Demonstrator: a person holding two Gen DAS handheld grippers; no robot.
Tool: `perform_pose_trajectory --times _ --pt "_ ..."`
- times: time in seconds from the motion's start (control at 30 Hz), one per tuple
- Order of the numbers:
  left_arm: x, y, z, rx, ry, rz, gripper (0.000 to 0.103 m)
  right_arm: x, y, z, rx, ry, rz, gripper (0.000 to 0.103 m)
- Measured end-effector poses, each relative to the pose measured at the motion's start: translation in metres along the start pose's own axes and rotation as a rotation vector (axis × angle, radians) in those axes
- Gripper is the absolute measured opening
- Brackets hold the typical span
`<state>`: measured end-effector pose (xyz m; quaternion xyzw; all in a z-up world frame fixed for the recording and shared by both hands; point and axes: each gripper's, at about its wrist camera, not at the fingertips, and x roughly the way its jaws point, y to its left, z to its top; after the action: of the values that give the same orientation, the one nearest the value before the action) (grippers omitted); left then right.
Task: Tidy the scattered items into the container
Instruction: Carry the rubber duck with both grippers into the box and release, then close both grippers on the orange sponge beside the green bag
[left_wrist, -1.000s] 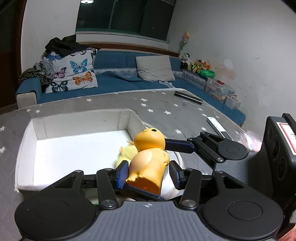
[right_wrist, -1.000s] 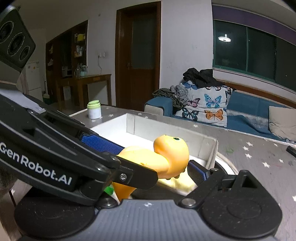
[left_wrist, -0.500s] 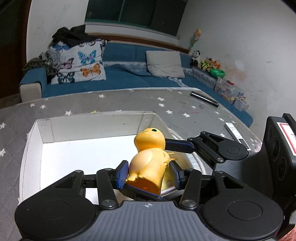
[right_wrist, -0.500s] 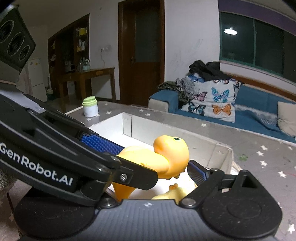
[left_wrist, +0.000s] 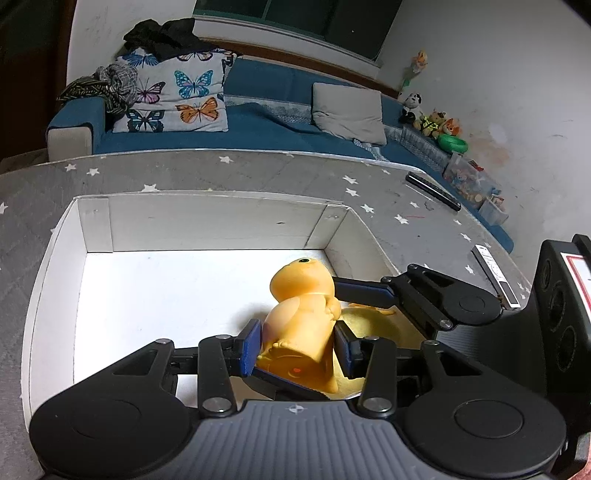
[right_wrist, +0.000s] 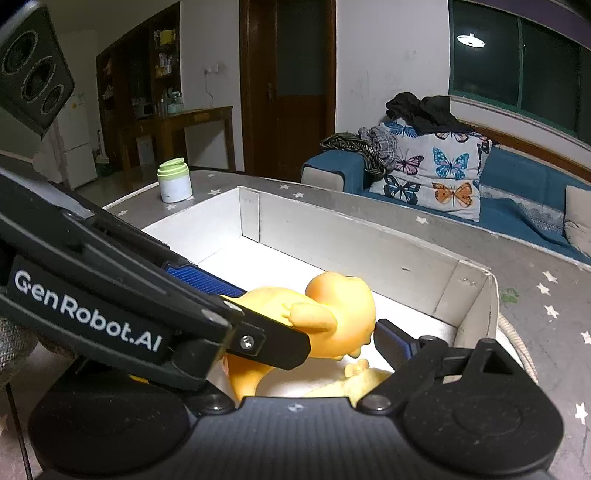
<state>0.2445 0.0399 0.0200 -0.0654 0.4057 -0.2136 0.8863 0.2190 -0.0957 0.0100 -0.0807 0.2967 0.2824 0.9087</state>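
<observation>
An orange toy figure (left_wrist: 303, 321) hangs low inside the white cardboard box (left_wrist: 207, 225), over its near right part. My right gripper (right_wrist: 314, 332) is shut on it lengthwise: one finger (left_wrist: 365, 295) presses behind the head, the other runs under the feet. My left gripper (left_wrist: 297, 343) straddles the toy's body. Its jaws are closing, with the blue pads (left_wrist: 251, 345) right beside the flanks; I see no clear press. In the right wrist view the left gripper's arm hides part of the toy (right_wrist: 340, 306). A yellow soft toy (left_wrist: 373, 325) lies on the box floor beneath.
The box (right_wrist: 351, 240) sits on a grey star-patterned table. A white jar with a green lid (right_wrist: 174, 181) stands beyond its far left corner. A black remote (left_wrist: 432, 190) and a white one (left_wrist: 495, 273) lie to the right. A blue sofa runs behind.
Both grippers have carried the orange toy forward and down, from the box's near edge to inside it. The left pads have drawn closer to the toy, which now leans right.
</observation>
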Motion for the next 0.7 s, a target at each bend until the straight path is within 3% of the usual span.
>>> perform_pose_trajectory --times 0.23,0.7 --pt "0.005 0.006 -0.002 -0.05 0.02 0.002 0.043 0.001 0.001 0.002 -0.002 0.002 -0.003 0.094" --pt "-0.044 0.003 -0.018 -0.115 -0.093 0.049 0.044 -0.05 0.007 -0.009 0.004 -0.074 -0.053 0.098"
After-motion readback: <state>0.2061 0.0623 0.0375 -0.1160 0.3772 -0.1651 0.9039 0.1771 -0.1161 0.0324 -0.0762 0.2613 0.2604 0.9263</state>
